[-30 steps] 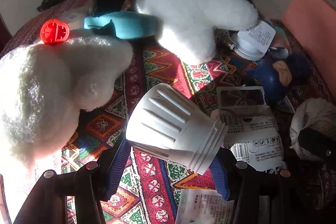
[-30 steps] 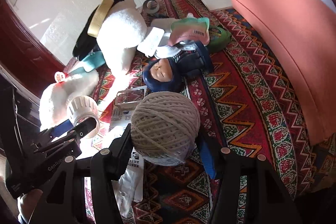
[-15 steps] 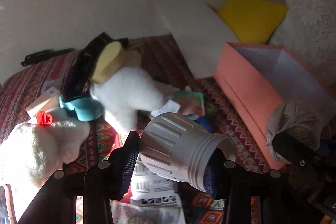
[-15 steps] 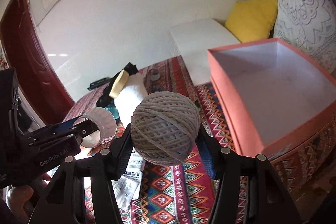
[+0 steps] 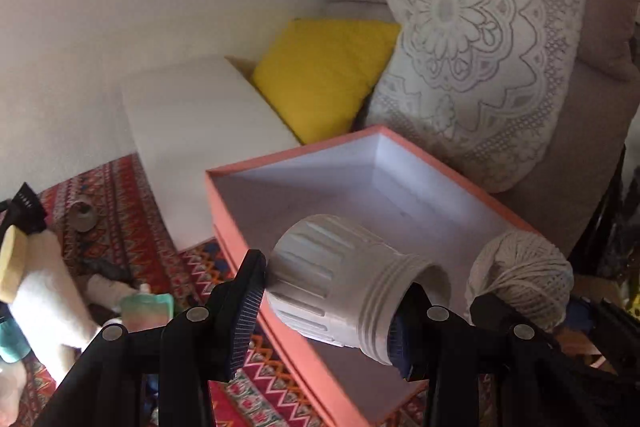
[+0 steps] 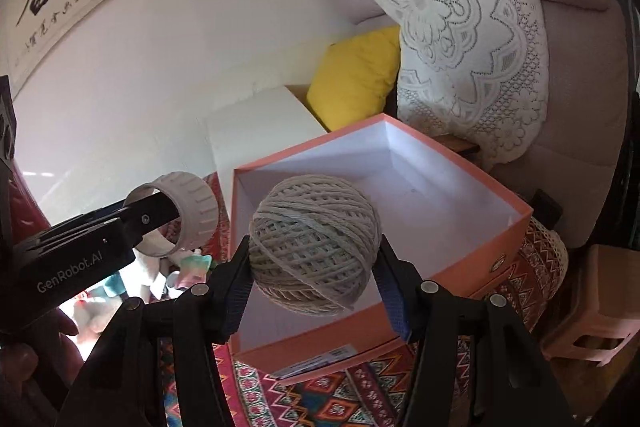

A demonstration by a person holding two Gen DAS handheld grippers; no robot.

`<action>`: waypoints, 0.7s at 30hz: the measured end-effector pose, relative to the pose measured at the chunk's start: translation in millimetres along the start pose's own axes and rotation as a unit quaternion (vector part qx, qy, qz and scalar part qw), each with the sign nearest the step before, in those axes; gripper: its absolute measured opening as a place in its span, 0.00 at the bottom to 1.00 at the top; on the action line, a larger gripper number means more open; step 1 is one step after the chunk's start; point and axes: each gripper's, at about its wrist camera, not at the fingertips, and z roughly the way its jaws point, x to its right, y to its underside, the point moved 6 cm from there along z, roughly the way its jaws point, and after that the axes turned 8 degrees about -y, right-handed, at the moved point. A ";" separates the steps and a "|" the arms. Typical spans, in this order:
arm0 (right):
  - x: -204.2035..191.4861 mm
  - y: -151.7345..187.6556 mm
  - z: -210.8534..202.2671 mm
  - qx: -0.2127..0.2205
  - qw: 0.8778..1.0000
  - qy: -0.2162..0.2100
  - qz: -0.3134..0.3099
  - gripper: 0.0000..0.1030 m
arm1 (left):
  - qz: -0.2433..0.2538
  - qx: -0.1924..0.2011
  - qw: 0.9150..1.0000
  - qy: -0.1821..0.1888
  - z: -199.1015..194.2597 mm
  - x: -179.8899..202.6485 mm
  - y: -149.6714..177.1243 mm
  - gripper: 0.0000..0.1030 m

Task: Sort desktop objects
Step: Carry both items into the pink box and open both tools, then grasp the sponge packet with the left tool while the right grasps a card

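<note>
You hold both loads in the air at the open salmon-pink box (image 6: 516, 227), each gripper clenched on its own object. Your right gripper (image 6: 314, 269) grips a ball of cream twine (image 6: 314, 243) between its blue pads, and the ball hangs over the near-left part of the box's white interior, already inside the line of the rim. Your left gripper (image 5: 326, 303) clamps a ribbed white plastic cap (image 5: 344, 279), tilted with its open threaded mouth toward the lower right and its long axis slanting across the box's left wall. In the right wrist view that cap sits just left of the box's left edge, so the twine looks the nearer of the two to a clean drop, and the cap likely needs a further shift rightward. The box floor appears bare, though its near corner is hidden behind the twine and the fingers. To the left, on the patterned red cloth (image 5: 132, 235), the remaining clutter is cut off and blurred; a white plush shape (image 5: 44, 287) shows, little else reads clearly.
</note>
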 end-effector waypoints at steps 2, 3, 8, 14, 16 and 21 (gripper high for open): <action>11.9 -5.7 13.7 -0.017 1.000 0.009 -0.005 0.70 | -0.001 -0.006 1.000 -0.007 13.1 6.9 -7.1 0.89; 15.6 -9.1 14.5 -0.011 1.000 0.014 -0.003 0.79 | -0.007 0.002 1.000 -0.018 13.0 5.2 -8.9 0.99; 21.9 -22.2 6.6 0.031 0.999 0.028 -0.001 1.00 | -0.030 0.017 0.998 -0.051 7.7 -13.5 -8.7 1.00; 2.3 1.7 5.9 -0.002 1.000 -0.005 0.009 1.00 | -0.042 -0.003 0.995 -0.093 -13.3 -50.3 24.3 1.00; -17.4 16.5 3.2 -0.014 1.000 -0.018 -0.004 1.00 | -0.033 -0.014 0.992 -0.122 -26.2 -67.3 51.3 1.00; -81.0 61.4 21.2 -0.077 0.992 -0.088 -0.038 1.00 | -0.050 -0.084 0.979 -0.181 -49.7 -130.6 143.4 1.00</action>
